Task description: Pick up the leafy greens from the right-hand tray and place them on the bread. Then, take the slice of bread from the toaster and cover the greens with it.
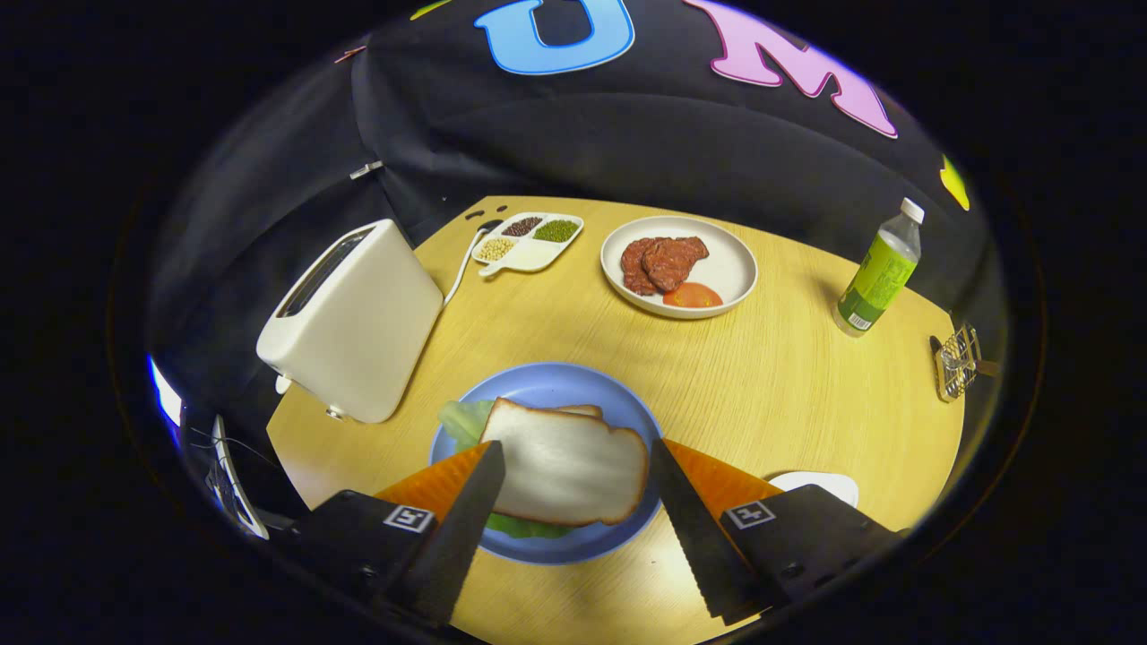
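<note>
Gripper point(573, 502): hand-held, fingers spread wide and empty, nothing pressed between them; it is held above the near edge of the table point(789, 385), pitched downward. Top slice point(569, 461): seen between the fingertips and just ahead of them, lying flat on the blue plate point(547, 381), its long axis running across the gap from one finger toward the other, rounded end toward the right finger; whether either finger touches it cannot be told. Greens point(461, 419): pale leaf edges are seen protruding from under the slice, toward the left finger and again at the slice's near edge. Lower slice point(582, 410): a thin crust line is visible just beyond the top slice. Judged state: greens appear covered, so the stack looks complete and a straight withdrawal up and back is all that seems called for. Toaster point(354, 322): beyond the left finger, beside the plate, slot seen at a slant; contents not discernible. White plate point(730, 264): well beyond, carrying meat and a tomato slice. Divided tray point(529, 240): far side of the table. Bottle point(880, 269): far right, upright.
</note>
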The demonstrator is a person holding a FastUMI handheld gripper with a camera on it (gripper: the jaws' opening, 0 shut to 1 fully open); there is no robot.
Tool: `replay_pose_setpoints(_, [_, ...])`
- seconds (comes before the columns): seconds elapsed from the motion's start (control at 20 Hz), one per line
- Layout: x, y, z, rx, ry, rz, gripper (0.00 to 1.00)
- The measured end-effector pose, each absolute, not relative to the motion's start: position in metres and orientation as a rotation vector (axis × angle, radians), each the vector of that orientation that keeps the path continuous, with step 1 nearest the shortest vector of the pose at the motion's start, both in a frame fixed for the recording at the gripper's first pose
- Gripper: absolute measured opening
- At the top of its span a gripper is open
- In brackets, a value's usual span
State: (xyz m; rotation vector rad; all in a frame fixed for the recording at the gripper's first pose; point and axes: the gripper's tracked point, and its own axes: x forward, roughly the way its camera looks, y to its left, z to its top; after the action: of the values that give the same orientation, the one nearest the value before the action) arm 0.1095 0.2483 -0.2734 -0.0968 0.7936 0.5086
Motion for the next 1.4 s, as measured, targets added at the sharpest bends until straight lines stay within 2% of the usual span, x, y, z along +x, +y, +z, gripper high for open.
replay_pose_setpoints(0.25, [0.115, 0.232, -0.225, -0.099, 0.637, 0.475, 1.00])
replay_pose_setpoints(0.65, [0.126, 0.186, -0.087, -0.153, 0.263, 0.442, 1.00])
replay_pose_setpoints(0.95, [0.108, 0.118, 0.005, -0.079, 0.022, 0.282, 0.98])
replay_pose_setpoints(1.4, [0.053, 0.049, 0.016, -0.004, 0.004, 0.134, 0.98])
